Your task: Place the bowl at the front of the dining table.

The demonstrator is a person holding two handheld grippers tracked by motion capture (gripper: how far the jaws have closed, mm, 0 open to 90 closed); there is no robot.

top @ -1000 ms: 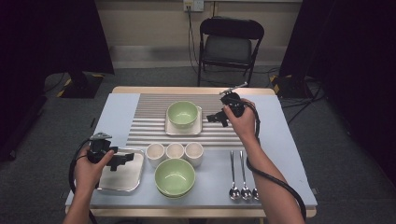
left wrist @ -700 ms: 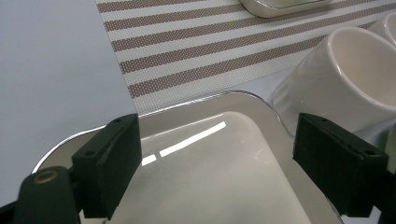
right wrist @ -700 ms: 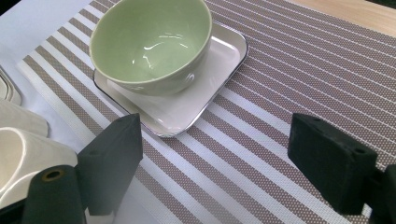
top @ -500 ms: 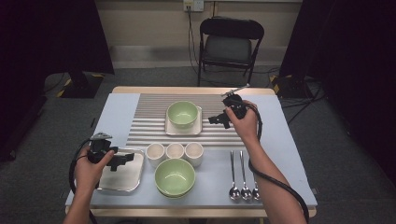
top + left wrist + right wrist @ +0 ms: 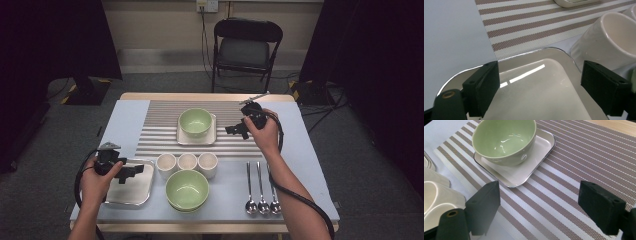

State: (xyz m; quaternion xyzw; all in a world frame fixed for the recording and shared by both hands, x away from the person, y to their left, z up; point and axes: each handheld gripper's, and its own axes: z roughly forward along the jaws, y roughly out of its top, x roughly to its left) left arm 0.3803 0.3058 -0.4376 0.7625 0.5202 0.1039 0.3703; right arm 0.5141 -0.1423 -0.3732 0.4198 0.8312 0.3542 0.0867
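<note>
My left gripper (image 5: 131,171) hovers open over a shiny square steel tray (image 5: 131,196) at the front left; in the left gripper view the gripper (image 5: 541,83) has the tray (image 5: 541,100) under its spread jaws and nothing between them. My right gripper (image 5: 234,129) stands open above the striped mat (image 5: 160,125), just right of a green bowl (image 5: 195,120) that sits on a square plate (image 5: 210,137). The right gripper view shows that gripper (image 5: 540,203) empty, with the bowl (image 5: 504,141) and plate (image 5: 536,165) ahead on its left.
Three white cups (image 5: 187,161) stand in a row mid-table; the nearest cup (image 5: 614,42) is close beside the left gripper. A second green bowl (image 5: 187,189) sits at the front centre. Three spoons (image 5: 260,192) lie front right. A chair (image 5: 245,50) stands beyond the table.
The right gripper has shifted slightly toward the person over the mat. The left gripper stays over the tray.
</note>
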